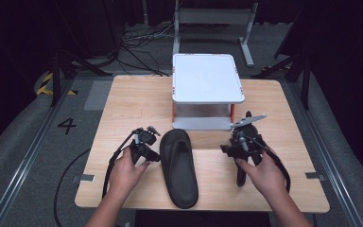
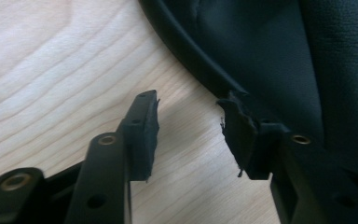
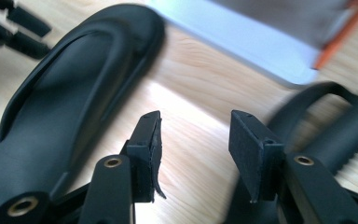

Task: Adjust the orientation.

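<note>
high view: black slipper [image 1: 178,168] at 6 o'clock looks light, floppy, rubbery; grip its rim, left gripper [image 1: 152,152] part-open astride rim, right gripper [image 1: 240,178] part-open, empty.

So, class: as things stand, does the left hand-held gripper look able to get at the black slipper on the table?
Probably yes. The left hand-held gripper sits right beside the black slipper, jaws apart with bare wooden table between them. One jaw already meets the slipper's rim; nothing lies in the way.

Recording lab: black curtains [image 1: 23,42], floor cables [image 1: 137,45], marked flooring [image 1: 67,125].
</note>
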Available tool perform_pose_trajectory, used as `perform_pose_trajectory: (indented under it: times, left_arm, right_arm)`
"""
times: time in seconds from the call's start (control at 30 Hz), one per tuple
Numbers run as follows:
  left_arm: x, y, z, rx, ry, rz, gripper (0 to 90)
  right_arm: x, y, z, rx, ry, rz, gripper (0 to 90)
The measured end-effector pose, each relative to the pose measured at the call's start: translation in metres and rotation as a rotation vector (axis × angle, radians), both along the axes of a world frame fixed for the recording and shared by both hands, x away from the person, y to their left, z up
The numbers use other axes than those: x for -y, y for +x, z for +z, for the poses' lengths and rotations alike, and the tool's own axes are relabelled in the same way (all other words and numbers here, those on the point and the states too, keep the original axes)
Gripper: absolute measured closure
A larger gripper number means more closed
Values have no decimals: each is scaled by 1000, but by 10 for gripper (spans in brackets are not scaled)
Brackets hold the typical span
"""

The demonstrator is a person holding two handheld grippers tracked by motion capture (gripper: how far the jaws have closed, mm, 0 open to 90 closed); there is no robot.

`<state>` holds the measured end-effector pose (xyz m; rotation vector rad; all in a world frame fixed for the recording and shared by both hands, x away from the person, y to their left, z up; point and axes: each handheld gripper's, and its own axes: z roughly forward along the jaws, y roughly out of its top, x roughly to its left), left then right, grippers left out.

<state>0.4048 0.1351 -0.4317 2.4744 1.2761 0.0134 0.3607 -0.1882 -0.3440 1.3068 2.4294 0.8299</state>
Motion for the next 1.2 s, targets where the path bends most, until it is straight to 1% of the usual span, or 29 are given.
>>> perform_pose_trajectory:
  times: [0.03,0.1,0.2,0.23,0.27,0.3,0.33,0.47,0.53,0.6,0.63,0.67,0.7,0.73,0.77,0.8,0.83,0.87,0.9,0.93,0.97,1.0,1.03,1.07,1.13,1.17,1.2]
  left_arm:
    - [1,0,0,-1,1,-10,578]
    - [4,1,0,3,1,-19,601]
    - [13,2,1,2,3,-31,626]
    - [15,2,1,1,-4,-38,625]
    - [19,2,1,-12,-22,-46,624]
    - [24,3,0,-14,-30,-59,623]
    - [28,3,0,-16,-30,-63,614]
    - [37,4,-1,-28,-48,-63,614]
    - [41,5,-1,-35,-50,-60,613]
    - [43,4,0,-32,-45,-61,596]
    - [42,3,0,-32,-50,-60,583]
    - [41,3,1,-37,-59,-62,548]
    - [39,3,3,-37,-65,-53,540]
    - [37,1,4,-28,-70,-50,534]
    - [37,1,4,-28,-70,-50,528]
    - [32,-1,8,-6,-71,-44,525]
    - [32,-1,8,-6,-71,-44,523]
    - [26,-3,11,9,-69,-33,514]
    - [26,-3,11,9,-69,-33,506]
    - [19,-5,13,26,-54,-17,496]
    - [15,-7,14,33,-43,-10,493]
    - [10,-8,15,41,-38,-2,489]
    - [10,-8,15,41,-38,-2,482]
    - [4,-9,16,44,-40,10,482]
    - [-4,-11,16,45,-52,30,477]
    - [-7,-12,16,47,-57,40,478]
    - [-11,-12,16,48,-61,42,478]
  right_arm:
    - [6,0,3,-2,14,-14,544]
    - [18,-1,7,12,23,-38,544]
    - [34,-1,12,21,40,-70,543]
    - [37,-1,12,20,42,-81,543]
    - [40,-2,12,21,43,-86,543]
    - [43,-2,13,20,45,-95,543]
    - [47,-2,13,21,44,-105,542]
    - [50,-2,12,15,42,-108,540]
    - [50,-2,10,12,38,-110,538]
    - [51,-1,8,3,36,-111,530]
    - [52,0,7,2,34,-117,529]
    - [55,2,5,2,32,-128,522]
    - [56,4,4,2,32,-135,514]
    - [59,8,2,-4,29,-149,503]
    - [59,8,2,-4,29,-149,503]
    - [61,13,-3,-10,28,-171,487]
    - [61,13,-3,-10,28,-171,487]
    - [61,19,-8,-10,28,-181,466]
    - [60,21,-9,-9,27,-181,454]
    - [59,24,-12,-5,19,-182,439]
    - [58,26,-14,-6,14,-186,431]
    - [57,28,-16,-12,9,-192,416]
    - [57,28,-16,-12,9,-192,416]
    - [57,31,-19,-22,5,-198,394]
    - [58,37,-24,-56,11,-211,382]
    - [57,39,-26,-71,12,-209,372]
    - [56,39,-28,-74,19,-198,366]
